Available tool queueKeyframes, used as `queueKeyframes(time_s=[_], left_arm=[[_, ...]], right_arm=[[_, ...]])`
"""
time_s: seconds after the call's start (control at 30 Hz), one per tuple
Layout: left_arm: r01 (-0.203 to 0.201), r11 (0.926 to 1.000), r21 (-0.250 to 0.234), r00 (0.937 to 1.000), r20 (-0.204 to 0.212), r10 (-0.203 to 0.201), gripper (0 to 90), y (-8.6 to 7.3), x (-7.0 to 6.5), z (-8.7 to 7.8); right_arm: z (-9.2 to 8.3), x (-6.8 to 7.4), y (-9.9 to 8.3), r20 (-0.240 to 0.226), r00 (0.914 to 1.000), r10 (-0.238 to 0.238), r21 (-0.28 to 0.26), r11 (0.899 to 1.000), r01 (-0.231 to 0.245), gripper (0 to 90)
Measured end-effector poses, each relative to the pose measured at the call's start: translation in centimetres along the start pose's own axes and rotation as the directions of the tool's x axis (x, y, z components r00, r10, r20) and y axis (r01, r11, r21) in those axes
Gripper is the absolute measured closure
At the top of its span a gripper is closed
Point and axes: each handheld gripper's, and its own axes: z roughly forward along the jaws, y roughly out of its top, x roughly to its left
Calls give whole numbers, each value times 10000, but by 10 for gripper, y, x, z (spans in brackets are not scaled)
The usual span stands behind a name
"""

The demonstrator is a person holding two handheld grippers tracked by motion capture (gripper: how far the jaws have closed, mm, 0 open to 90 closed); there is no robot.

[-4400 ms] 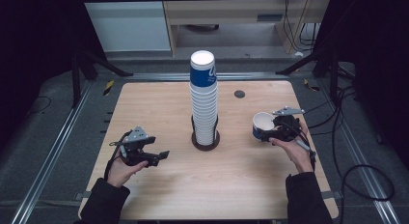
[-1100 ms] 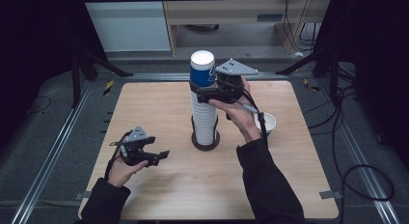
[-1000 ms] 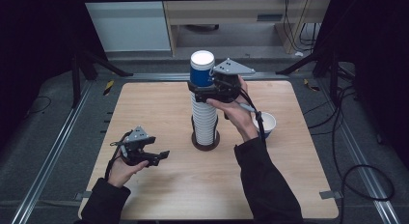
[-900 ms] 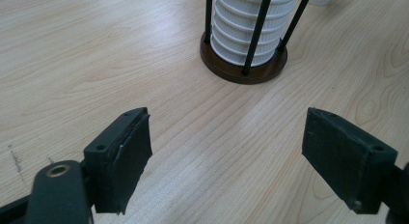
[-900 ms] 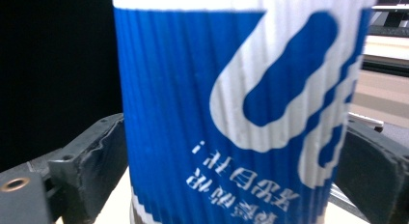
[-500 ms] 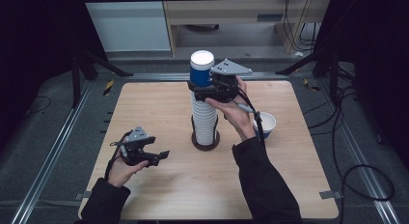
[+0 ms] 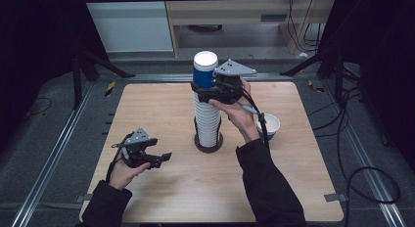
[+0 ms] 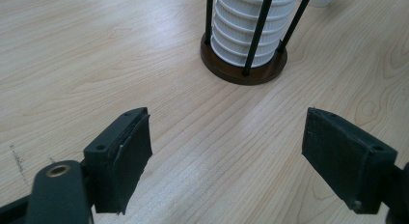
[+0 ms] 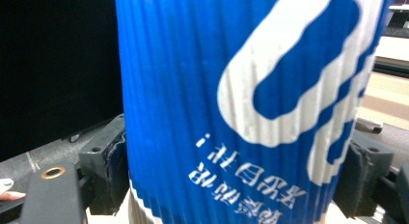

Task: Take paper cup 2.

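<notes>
A tall stack of ribbed white paper cups (image 7: 208, 119) stands upside down in a dark round rod holder (image 7: 209, 145) at the table's middle. The top cup (image 7: 204, 70) is blue with white print. My right gripper (image 7: 201, 86) reaches in from the right at the top of the stack. Its jaws have just been closing, and in the right gripper view both pads press the blue cup (image 9: 231, 103). My left gripper (image 7: 164, 158) rests low at the front left, open and holding nothing, aimed at the holder's base (image 8: 241, 72).
A single white cup with a blue wall (image 7: 268, 125) stands upright on the wooden table (image 7: 161, 104), right of the stack, under my right forearm. Metal rails run along the table's sides, and cables trail on the floor at the right.
Since the oldest frame my right hand has left the single cup on the table and risen to the top of the stack. The left gripper has stayed put.
</notes>
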Motion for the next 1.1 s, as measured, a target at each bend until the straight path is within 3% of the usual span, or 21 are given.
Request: queueKeyframes(time_s=[0.13,0.5,1.1], left_arm=[[-6,10000,7,10000,2,6,170,0,0,0],[-21,10000,22,10000,4,21,170,0,0,0],[-45,10000,-63,10000,-35,45,169,1,-1,-2]], right_arm=[[-2,0,4,57,10000,-53,-280,9996,55,187],[-7,1,19,154,9994,-318,-338,9989,323,196],[-22,1,49,387,9983,-447,-1173,9919,490,197]])
